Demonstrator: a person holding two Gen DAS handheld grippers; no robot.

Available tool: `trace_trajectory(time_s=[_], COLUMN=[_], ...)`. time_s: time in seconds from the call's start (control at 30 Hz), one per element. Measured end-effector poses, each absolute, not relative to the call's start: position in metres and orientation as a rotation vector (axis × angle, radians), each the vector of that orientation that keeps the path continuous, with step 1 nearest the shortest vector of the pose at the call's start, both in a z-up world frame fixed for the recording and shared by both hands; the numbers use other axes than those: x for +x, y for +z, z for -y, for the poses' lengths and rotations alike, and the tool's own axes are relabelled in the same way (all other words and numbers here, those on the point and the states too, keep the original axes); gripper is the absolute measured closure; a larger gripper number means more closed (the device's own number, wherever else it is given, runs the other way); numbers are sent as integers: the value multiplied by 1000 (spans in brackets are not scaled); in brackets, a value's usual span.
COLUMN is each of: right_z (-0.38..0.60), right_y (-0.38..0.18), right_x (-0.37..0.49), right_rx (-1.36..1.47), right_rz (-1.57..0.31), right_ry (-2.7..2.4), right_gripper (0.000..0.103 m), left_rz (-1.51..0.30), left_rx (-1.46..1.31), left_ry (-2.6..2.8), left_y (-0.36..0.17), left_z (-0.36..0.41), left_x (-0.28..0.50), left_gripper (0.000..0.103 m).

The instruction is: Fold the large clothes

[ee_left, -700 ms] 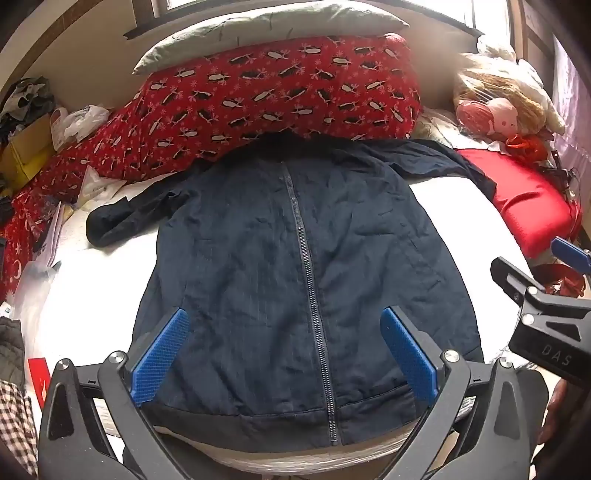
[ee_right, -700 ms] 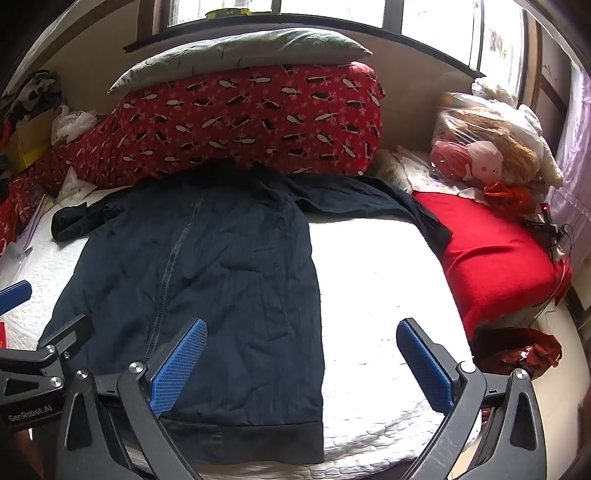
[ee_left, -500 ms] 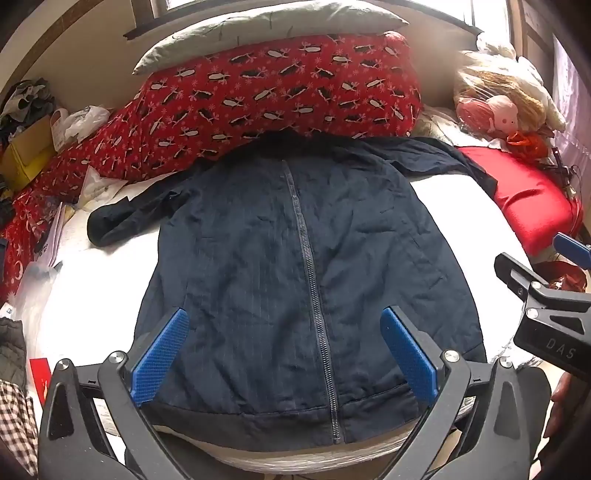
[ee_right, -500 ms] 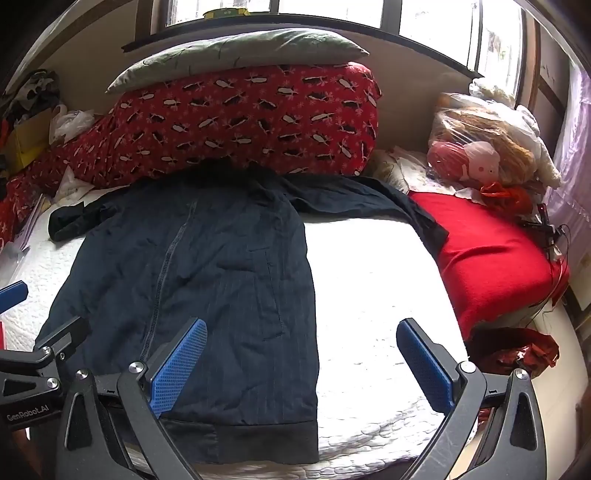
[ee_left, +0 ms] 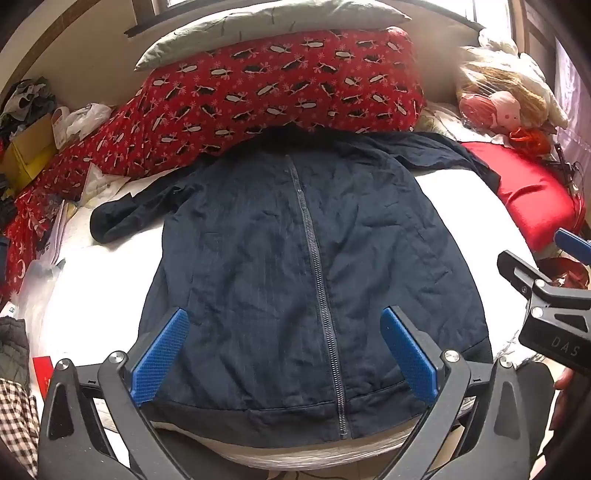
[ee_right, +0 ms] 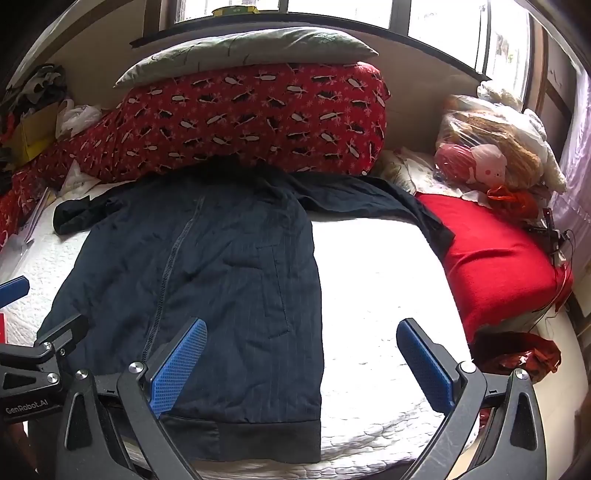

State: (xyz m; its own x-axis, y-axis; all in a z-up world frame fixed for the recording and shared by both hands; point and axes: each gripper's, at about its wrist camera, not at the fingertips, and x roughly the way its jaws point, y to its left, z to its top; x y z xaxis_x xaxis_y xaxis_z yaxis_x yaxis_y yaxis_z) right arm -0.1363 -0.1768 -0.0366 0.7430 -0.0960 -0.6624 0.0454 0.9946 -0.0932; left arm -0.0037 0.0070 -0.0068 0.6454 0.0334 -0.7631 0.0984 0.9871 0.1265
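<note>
A dark navy zip-up jacket (ee_left: 295, 277) lies flat, front up, zipper closed, on a white mattress (ee_left: 92, 288), with its hem toward me and both sleeves spread out to the sides. It also shows in the right wrist view (ee_right: 207, 280). My left gripper (ee_left: 284, 350) is open and empty, hovering over the lower half of the jacket above the hem. My right gripper (ee_right: 303, 362) is open and empty, over the jacket's right edge and the bare mattress (ee_right: 376, 288). Each gripper shows at the edge of the other's view.
A red patterned duvet (ee_left: 280, 85) with a grey pillow (ee_left: 266, 26) on top lies behind the jacket's collar. A red cushion (ee_right: 495, 254) and bagged plush toys (ee_right: 487, 155) sit at the right. Papers, boxes and clothes clutter the left side (ee_left: 33, 147).
Both grippers have shifted slightly, so the jacket sits a little lower in the views. Both stay open and the jacket has not moved.
</note>
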Motion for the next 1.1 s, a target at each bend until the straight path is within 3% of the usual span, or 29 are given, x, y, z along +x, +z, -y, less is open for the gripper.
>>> trace_trajectory(time_s=[1.1], right_z=[174], right_y=[-38], right_x=[-129], right_rx=[-65], right_rz=[-731], right_ry=[-71], right_gripper=[0], left_rz=[-889], left_rx=[140], left_ry=[-14], left_y=[-10], left_z=[-21], left_x=[3], left_gripper=[0])
